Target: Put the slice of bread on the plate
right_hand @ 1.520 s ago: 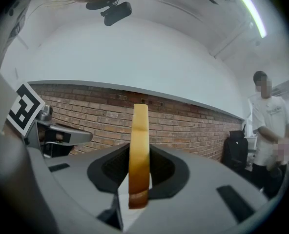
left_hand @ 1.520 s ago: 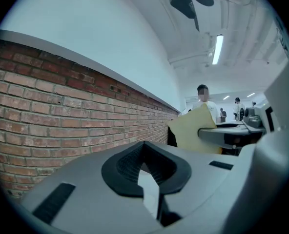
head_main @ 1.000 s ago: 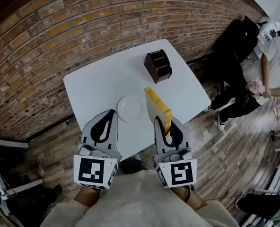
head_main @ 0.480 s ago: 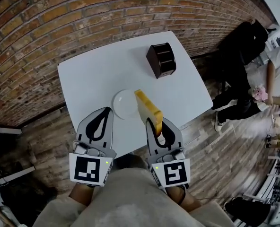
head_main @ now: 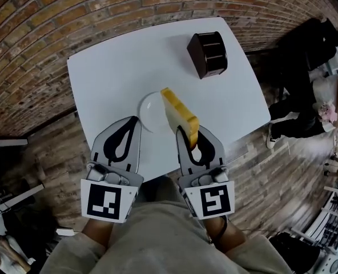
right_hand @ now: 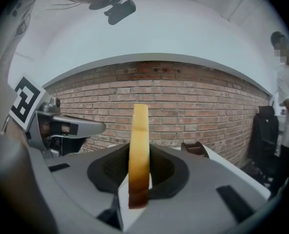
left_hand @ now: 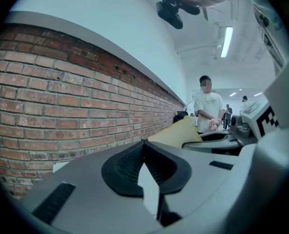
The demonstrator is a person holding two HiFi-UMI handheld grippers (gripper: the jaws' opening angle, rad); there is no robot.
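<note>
A yellow slice of bread stands on edge, pinched at its browned lower end by my right gripper, which is shut on it. In the right gripper view the slice rises upright between the black pads. A small white plate lies on the white table; seen from the head, the slice overlaps the plate's right rim. My left gripper hovers beside it over the table's near edge, jaws together and empty. From the left gripper view, the slice shows off to the right.
A dark brown slotted box stands at the table's far right. A brick wall runs behind the table. Wooden floor lies to the right, where people stand. A person shows in the left gripper view.
Both grippers have sunk toward the table. The bread went down with the right gripper and now sits closer against the plate's right rim.
</note>
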